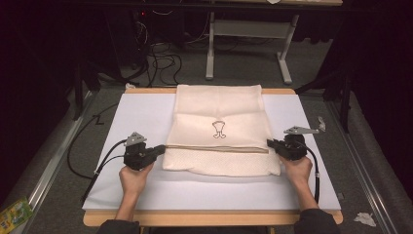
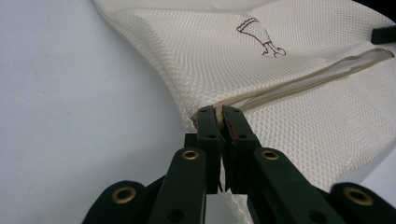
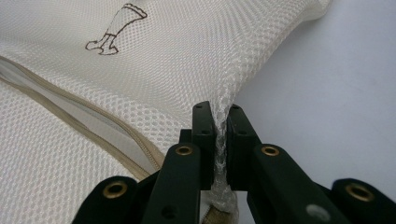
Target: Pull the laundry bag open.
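A cream mesh bag [image 1: 219,109] lies flat in the middle of the white table top [image 1: 141,114], with a small dark drawing [image 1: 219,129] on it and a tan zipper [image 1: 216,147] running across. My left gripper [image 1: 163,149] is shut on the bag's left edge, at the zipper's end. In the left gripper view the jaws [image 2: 219,113] pinch the seam where the zipper [image 2: 303,77] starts. My right gripper [image 1: 269,143] is shut on the bag's right edge. In the right gripper view a bunched fold of mesh [image 3: 219,140] stands squeezed between the jaws [image 3: 219,109].
Both hands rest on the table near its front half. Beyond the far edge stand a grey metal table frame [image 1: 210,48] and loose cables [image 1: 163,63] on the carpet. A green packet [image 1: 14,214] and crumpled paper [image 1: 364,218] lie on the floor.
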`<state>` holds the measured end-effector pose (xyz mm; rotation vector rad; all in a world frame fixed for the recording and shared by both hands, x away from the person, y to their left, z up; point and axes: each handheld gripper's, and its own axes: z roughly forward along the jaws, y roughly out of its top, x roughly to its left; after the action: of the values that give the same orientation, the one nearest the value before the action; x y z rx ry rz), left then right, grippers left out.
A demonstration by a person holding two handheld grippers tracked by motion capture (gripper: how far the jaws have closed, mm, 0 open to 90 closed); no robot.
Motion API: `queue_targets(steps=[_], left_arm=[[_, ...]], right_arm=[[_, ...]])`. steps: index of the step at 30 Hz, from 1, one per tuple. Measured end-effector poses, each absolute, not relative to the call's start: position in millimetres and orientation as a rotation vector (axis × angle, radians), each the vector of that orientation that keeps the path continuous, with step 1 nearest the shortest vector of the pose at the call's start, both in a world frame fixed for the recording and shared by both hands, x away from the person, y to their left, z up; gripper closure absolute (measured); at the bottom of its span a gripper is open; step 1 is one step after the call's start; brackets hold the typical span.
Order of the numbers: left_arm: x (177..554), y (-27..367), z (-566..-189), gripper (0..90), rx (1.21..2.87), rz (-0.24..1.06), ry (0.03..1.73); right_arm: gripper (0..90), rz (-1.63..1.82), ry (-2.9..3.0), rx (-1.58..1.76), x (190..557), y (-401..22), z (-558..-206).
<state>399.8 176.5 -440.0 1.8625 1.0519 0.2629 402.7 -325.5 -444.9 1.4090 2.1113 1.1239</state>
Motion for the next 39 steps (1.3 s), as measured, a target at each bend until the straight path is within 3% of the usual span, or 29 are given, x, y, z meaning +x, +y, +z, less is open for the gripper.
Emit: queue_targets(steps=[20,32,39], left_arm=[[398.9,173.4,-450.4,86.1,1.91,0.263,1.073],[399.4,171.4,-454.6,83.9,1.918,0.272,1.066],[398.7,174.1,-450.8,70.0,1.887,0.315,1.061]], right_arm=[[80.0,1.094,2.137,1.43,397.6,-323.2,-458.8],[66.1,1.062,2.13,1.427,395.8,-320.6,-460.1],[54.4,1.075,2.09,1.414,392.2,-322.3,-455.6]])
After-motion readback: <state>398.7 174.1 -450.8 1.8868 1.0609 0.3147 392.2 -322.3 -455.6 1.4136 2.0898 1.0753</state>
